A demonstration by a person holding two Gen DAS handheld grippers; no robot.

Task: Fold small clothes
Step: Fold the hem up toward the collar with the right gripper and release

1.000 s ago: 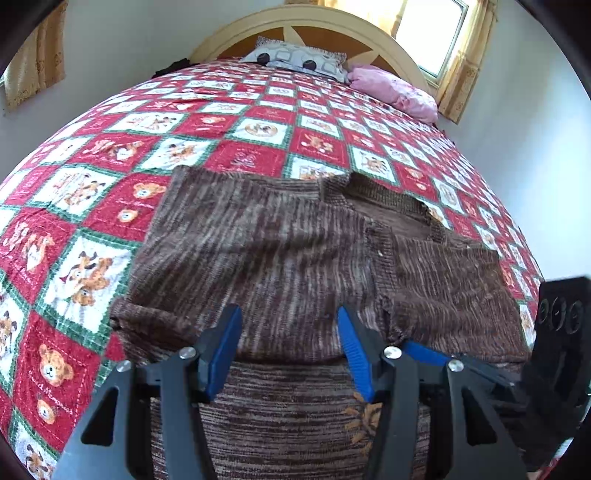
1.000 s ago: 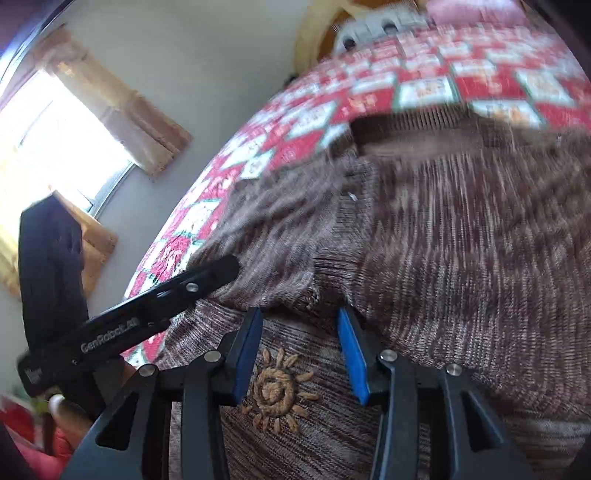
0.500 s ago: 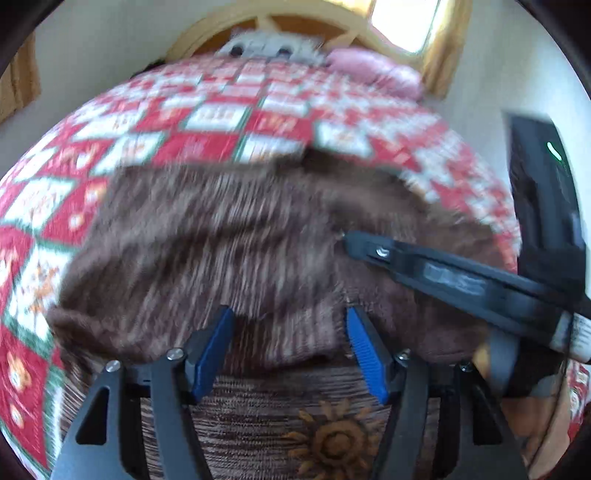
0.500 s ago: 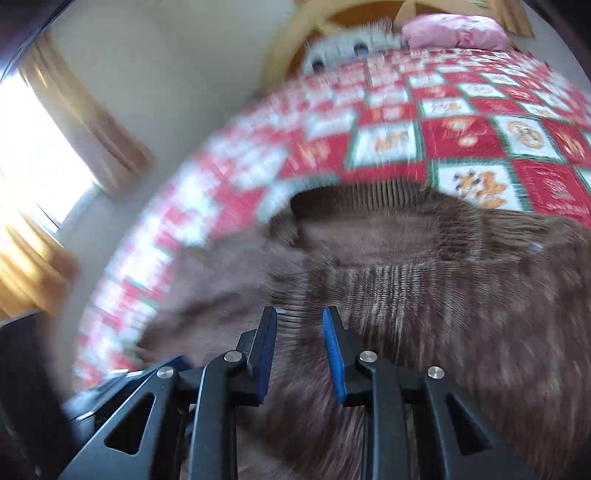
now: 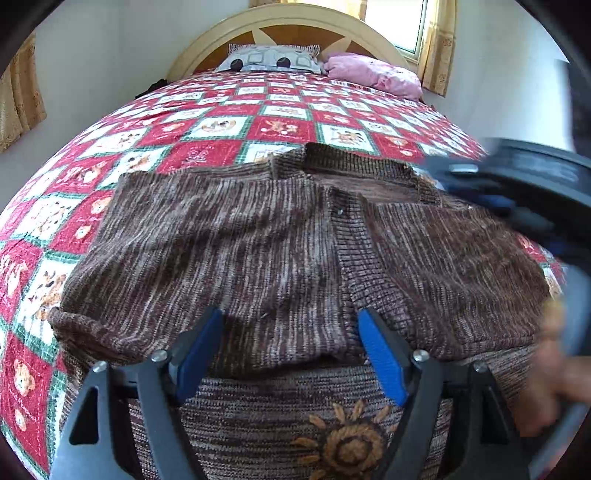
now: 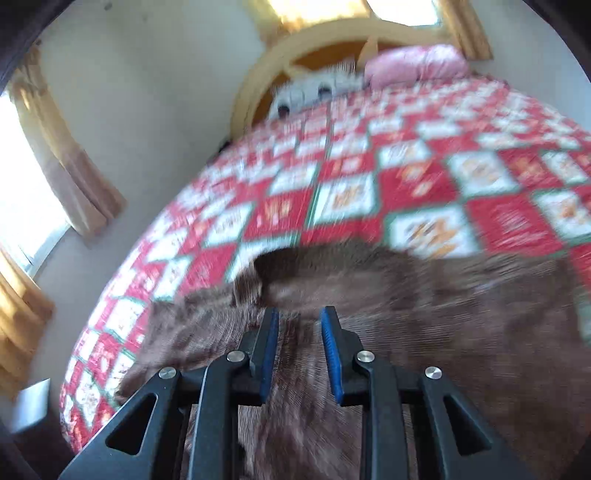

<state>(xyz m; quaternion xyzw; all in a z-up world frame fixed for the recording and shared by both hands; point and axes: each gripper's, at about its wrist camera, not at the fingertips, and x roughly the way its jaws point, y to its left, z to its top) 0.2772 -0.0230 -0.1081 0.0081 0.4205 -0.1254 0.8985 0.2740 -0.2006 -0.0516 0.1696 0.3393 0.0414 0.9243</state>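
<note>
Brown knit cardigan (image 5: 280, 243) lies spread across your patchwork quilt (image 5: 221, 129), neckline toward the headboard (image 5: 288, 26), its ribbed button band running down the middle. The upper part is laid over a lower layer that carries an embroidered orange sunflower (image 5: 347, 446) at the near edge. Your left gripper (image 5: 291, 350) sits low over that near fold with its blue pads (image 5: 380, 354) spread wide, one on each side of the fold's edge; nothing is pinched between them. Your right gripper (image 6: 297, 347) hangs above the same cardigan (image 6: 424, 332), a little short of the collar opening, its pads (image 6: 330, 350) parted by a narrow gap with only blurred knit showing through, so it grips nothing. From the left wrist camera that right gripper (image 5: 517, 195) shows as a dark smear over the garment's right shoulder, and your hand (image 5: 554, 376) appears blurred at the right edge. At the head of the bed rest a grey patterned pillow (image 5: 273, 59) and a pink pillow (image 5: 373, 72) side by side. The right wrist view is too blurred to judge the knit's fine folds.
</note>
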